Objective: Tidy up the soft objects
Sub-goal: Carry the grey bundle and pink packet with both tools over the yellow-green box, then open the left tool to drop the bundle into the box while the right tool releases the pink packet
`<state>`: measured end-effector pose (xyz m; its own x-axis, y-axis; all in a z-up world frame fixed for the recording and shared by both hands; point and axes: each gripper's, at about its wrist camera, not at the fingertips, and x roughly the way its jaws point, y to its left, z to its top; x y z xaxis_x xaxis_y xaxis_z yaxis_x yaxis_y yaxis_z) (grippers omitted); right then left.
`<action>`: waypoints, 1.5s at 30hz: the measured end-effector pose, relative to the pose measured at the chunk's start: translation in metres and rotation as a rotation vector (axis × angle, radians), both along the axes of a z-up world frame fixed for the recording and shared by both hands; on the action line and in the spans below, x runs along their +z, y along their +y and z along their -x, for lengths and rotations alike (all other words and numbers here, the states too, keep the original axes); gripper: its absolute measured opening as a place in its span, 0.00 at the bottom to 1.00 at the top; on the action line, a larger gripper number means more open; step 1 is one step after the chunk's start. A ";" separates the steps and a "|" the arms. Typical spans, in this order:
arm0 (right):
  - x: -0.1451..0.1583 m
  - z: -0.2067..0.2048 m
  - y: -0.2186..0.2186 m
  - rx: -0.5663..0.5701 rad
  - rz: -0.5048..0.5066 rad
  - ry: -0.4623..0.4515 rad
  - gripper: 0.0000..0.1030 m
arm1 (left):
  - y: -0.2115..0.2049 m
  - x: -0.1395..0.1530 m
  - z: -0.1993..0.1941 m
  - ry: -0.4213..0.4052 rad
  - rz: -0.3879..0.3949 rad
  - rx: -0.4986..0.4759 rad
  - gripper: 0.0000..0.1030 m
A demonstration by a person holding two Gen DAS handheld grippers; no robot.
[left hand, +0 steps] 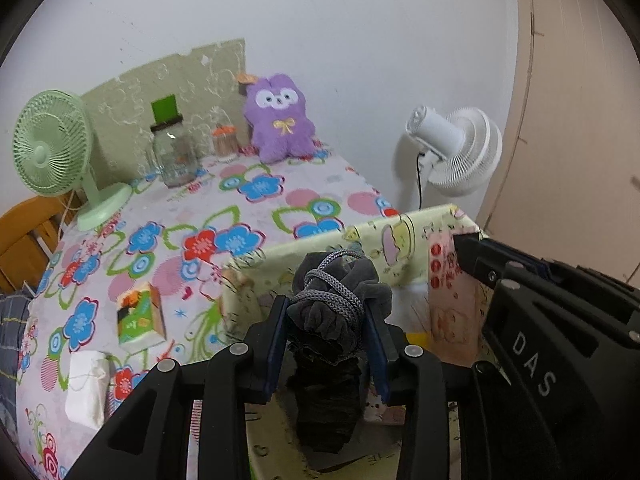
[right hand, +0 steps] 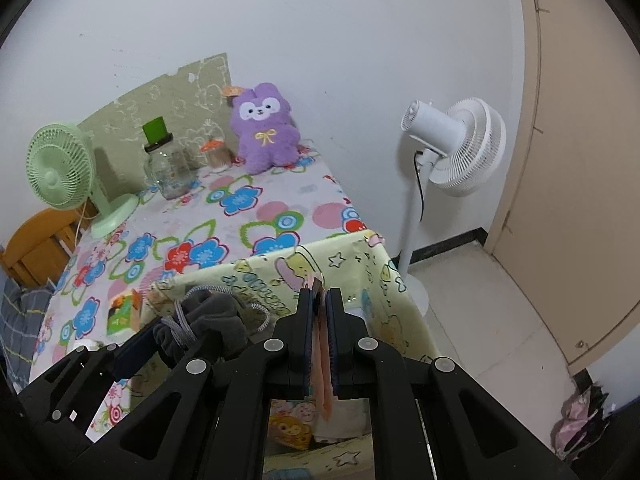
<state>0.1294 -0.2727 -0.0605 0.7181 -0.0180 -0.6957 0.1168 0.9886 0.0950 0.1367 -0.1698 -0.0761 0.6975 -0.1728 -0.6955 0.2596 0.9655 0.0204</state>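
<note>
the dark grey velvety cloth bundle, bound round with a grey cord, sits between the blue pads of the left gripper, which is clamped on its middle. its long axis runs along the fingers, one end poking out ahead and the other trailing back under the gripper. it hangs over the open mouth of the yellow cartoon-print fabric box, whose far wall stands just beyond it, so the box lies ahead of and below the bundle. the right gripper is just beside it, to its right, pressed together on a thin pink cloth at the box's side wall. the left hand is the one carrying the bundle, so the drop looks to be its job: lower and let go. beyond the box stretches the flowered worktop, with a purple plush toy against the wall.
</note>
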 end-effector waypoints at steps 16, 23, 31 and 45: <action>-0.009 -0.005 -0.013 -0.014 -0.027 0.017 0.09 | -0.012 -0.009 -0.005 0.059 -0.024 -0.038 0.68; -0.007 -0.001 -0.010 -0.002 -0.025 0.026 0.10 | -0.009 -0.003 0.001 0.040 -0.013 -0.042 0.79; -0.002 0.008 -0.001 0.017 0.000 0.037 0.10 | -0.004 0.006 0.010 0.013 -0.003 -0.042 0.82; 0.011 0.024 0.012 0.026 0.039 0.012 0.53 | 0.006 0.020 0.026 -0.024 0.025 -0.044 0.84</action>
<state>0.1051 -0.2610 -0.0499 0.7099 -0.0264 -0.7038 0.0916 0.9943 0.0551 0.1105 -0.1637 -0.0559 0.7055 -0.2207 -0.6735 0.3013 0.9535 0.0030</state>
